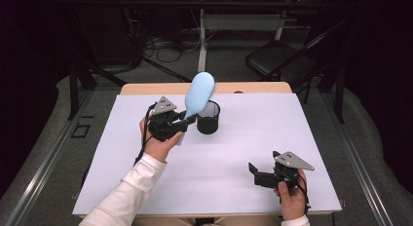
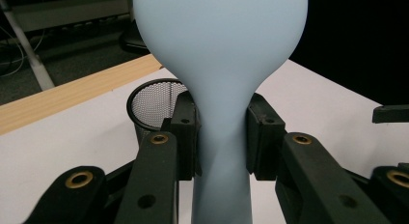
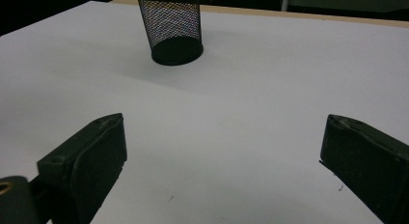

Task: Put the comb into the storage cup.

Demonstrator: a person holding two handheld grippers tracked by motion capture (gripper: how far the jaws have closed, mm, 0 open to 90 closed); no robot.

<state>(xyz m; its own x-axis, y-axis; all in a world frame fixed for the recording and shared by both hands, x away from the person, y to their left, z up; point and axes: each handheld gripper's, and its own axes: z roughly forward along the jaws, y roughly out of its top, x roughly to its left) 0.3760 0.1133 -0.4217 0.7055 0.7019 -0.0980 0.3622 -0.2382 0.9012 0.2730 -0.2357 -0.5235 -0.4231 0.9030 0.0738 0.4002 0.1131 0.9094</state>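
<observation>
The left gripper (image 2: pixel 219 137) is clamped on the hairbrush (image 1: pixel 198 94) handle, lifted beside the mesh cup (image 1: pixel 208 117) near the desk's (image 1: pixel 253 138) far edge; probably cup-bound, so centre the handle first, while the right gripper (image 1: pixel 260 176) rests spread wide, empty.

brush head (image 2: pixel 219 31) cropped, cup (image 3: pixel 170 28) rim cropped

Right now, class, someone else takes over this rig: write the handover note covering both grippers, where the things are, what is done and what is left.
Left gripper: shut on the neck of the blue hairbrush, held up beside the black mesh cup.
Right gripper: open, holding nothing, low over the white table at the near right.
Cup: upright near the far middle of the table.
Done: brush lifted.
Left: probably putting the brush in the cup; it is not yet in.
</observation>
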